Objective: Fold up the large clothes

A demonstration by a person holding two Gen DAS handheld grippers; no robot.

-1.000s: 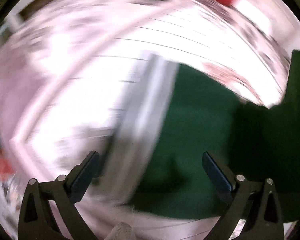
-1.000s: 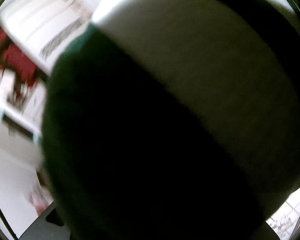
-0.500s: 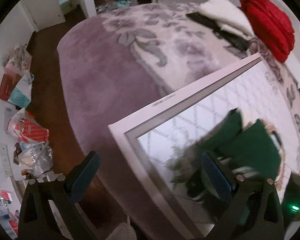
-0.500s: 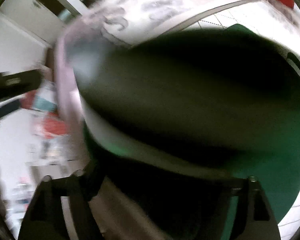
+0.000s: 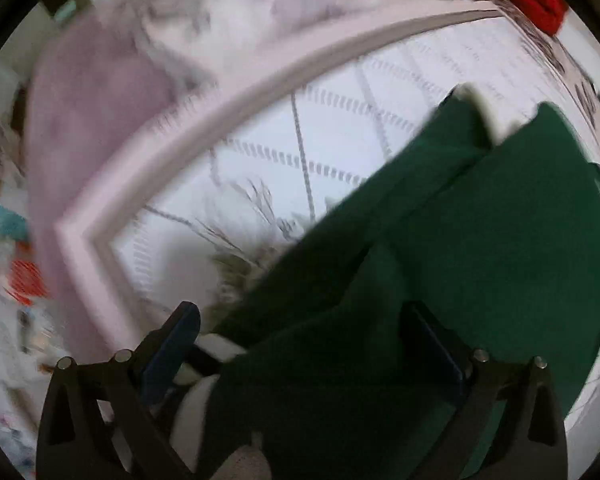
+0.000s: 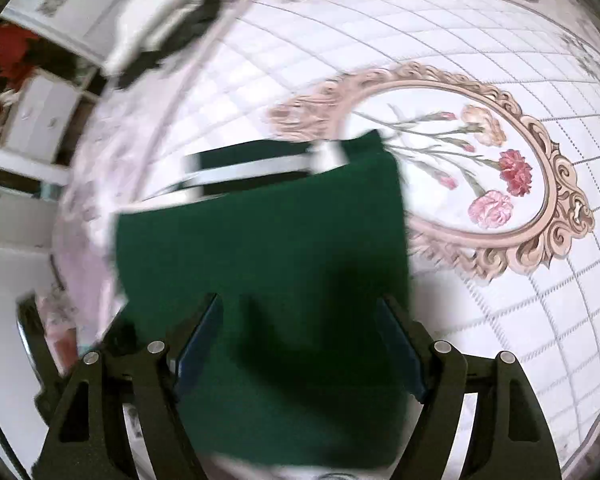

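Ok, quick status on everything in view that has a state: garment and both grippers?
green garment: partly folded, lying on the patterned bedspread, white stripe showing at its far edge
left gripper: open, over the garment
right gripper: open, garment below, not gripped

The green garment (image 6: 260,248) is soft matt cloth with a white woven band (image 6: 252,170); the bedspread (image 6: 480,320) is smooth printed fabric; the right gripper (image 6: 300,344) is matt black plastic with shiny metal pins
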